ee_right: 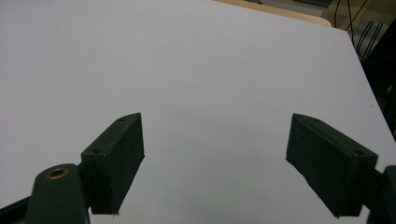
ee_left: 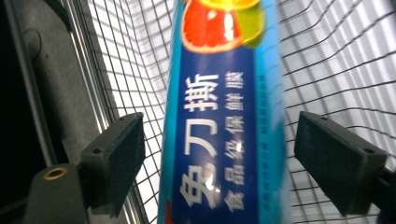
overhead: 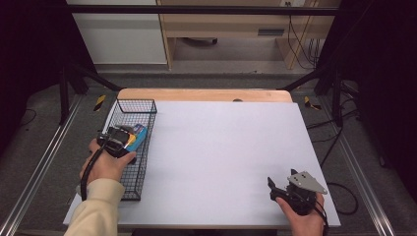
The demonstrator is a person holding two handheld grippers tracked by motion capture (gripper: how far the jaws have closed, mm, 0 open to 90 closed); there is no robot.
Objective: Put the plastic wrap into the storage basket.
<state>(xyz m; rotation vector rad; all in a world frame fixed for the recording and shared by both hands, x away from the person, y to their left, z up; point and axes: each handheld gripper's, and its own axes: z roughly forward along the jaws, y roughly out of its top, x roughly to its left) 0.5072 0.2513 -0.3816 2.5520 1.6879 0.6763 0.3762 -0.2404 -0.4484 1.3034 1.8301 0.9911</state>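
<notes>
White worktop (overhead: 221, 157) at left: left claw (ee_left: 217, 154) hangs open astride the cling-film box (ee_left: 224, 121), seemingly dropping it into the wire basket (overhead: 129, 147); right claw (ee_right: 217, 163) idles open.

A white-covered table (overhead: 221, 162) is seen, on which a black wire basket (overhead: 129, 147) is set lengthwise at its nine o'clock edge.

Lab-style recording bay: black frame posts (overhead: 66, 93) standing around white-topped table (overhead: 226, 147), cables (overhead: 300, 44) trailing across grey floor (overhead: 44, 147).
</notes>
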